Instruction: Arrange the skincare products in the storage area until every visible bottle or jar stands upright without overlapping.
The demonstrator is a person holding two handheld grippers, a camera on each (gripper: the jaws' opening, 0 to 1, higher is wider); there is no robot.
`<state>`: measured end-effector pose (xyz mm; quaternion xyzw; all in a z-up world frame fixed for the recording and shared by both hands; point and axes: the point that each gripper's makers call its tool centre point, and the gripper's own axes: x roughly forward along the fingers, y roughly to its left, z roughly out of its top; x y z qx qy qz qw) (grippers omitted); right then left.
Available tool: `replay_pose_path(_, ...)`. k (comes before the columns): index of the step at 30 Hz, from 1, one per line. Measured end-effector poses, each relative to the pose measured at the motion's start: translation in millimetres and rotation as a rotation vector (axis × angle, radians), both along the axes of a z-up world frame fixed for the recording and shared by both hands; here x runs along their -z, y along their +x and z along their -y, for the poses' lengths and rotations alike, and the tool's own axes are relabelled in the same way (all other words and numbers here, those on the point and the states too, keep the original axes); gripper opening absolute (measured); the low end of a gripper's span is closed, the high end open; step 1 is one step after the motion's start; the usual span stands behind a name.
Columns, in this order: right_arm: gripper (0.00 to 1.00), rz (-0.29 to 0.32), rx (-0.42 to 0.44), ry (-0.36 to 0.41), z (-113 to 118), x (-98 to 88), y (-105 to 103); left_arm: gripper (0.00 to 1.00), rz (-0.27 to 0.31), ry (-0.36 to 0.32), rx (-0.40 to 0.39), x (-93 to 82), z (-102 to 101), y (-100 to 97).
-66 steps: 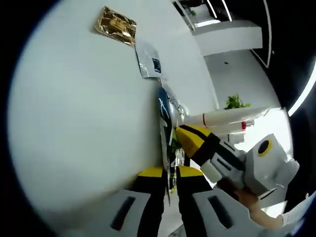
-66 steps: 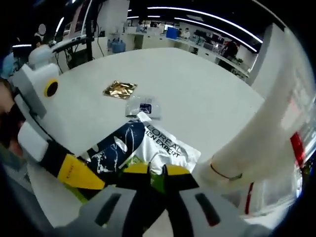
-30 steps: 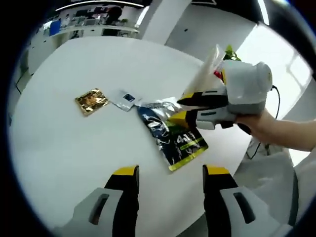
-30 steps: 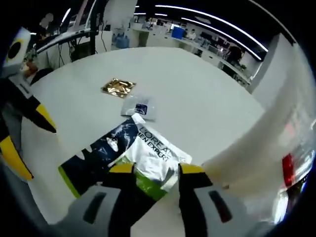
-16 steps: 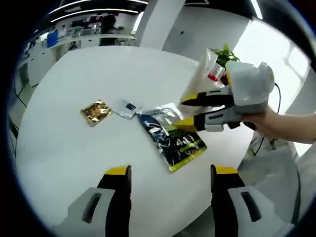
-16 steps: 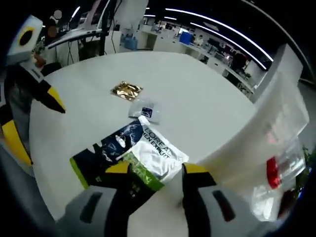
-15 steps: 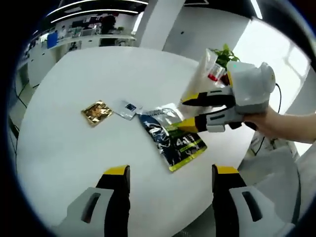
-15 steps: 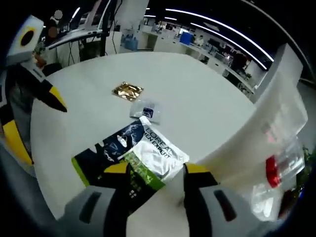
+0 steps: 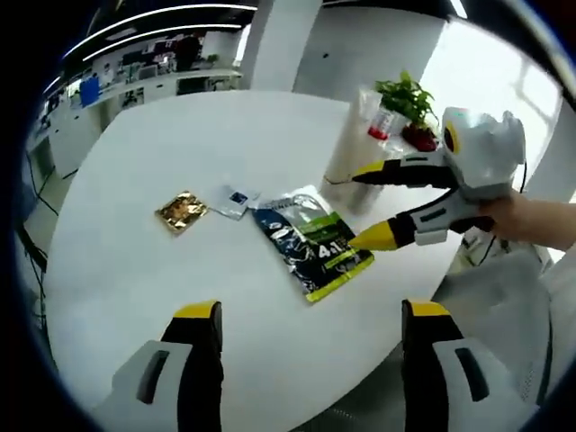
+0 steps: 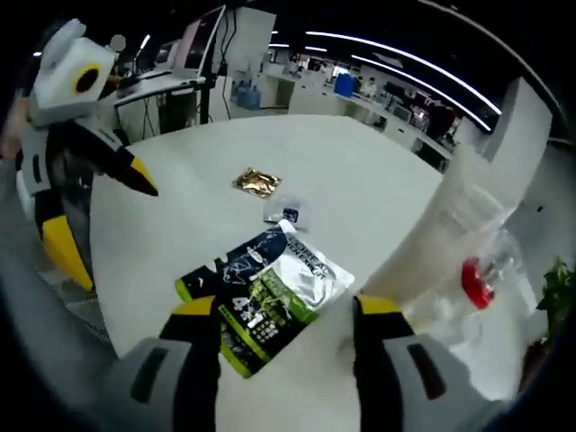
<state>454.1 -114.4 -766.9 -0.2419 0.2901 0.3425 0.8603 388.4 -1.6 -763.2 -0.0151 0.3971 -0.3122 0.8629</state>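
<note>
In the left gripper view, the left gripper (image 9: pixel 310 328) is hanging above the near edge of the round white table (image 9: pixel 135 234), and its jaws are spread wide with nothing between them. The big dark packet (image 9: pixel 313 240) is lying flat ahead of it, its long side running away and toward the left. Two small packets, a gold one (image 9: pixel 182 211) and a clear one (image 9: pixel 233 199), are lying beyond it. The right gripper (image 9: pixel 396 205) is coming in from the right, jaws apart and empty, its lower tip just beside the packet's right edge. I think the right one is nearer.

In the right gripper view, the right gripper (image 10: pixel 286 326) is sitting wide open just above the near end of the big dark packet (image 10: pixel 264 292), which is stretching away toward the gold one (image 10: pixel 256 182). A clear plastic bag (image 10: pixel 459 252) with a red cap inside is standing to the right, touching nothing I can see. The left gripper (image 10: pixel 94 193) is waiting at the left, well apart from the packet.
</note>
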Motion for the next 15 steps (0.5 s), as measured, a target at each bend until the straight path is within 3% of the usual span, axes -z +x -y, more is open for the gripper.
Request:
replay_pose_path(3,0.69,-0.001,-0.003,0.039,0,-5.5,-8,0.78,-0.018,0.011,0.003,1.0,-1,-4.7)
replay_pose_path(10,0.78,-0.034,0.018,0.093,11,-12.1,-29,0.89,-0.022,0.024,-0.007,0.6,-4,-12.1)
replay_pose_path(15,0.83,-0.035,0.05,0.139,26,-20.5,-41,0.9,-0.026,0.036,-0.013,1.1,-8,-19.0)
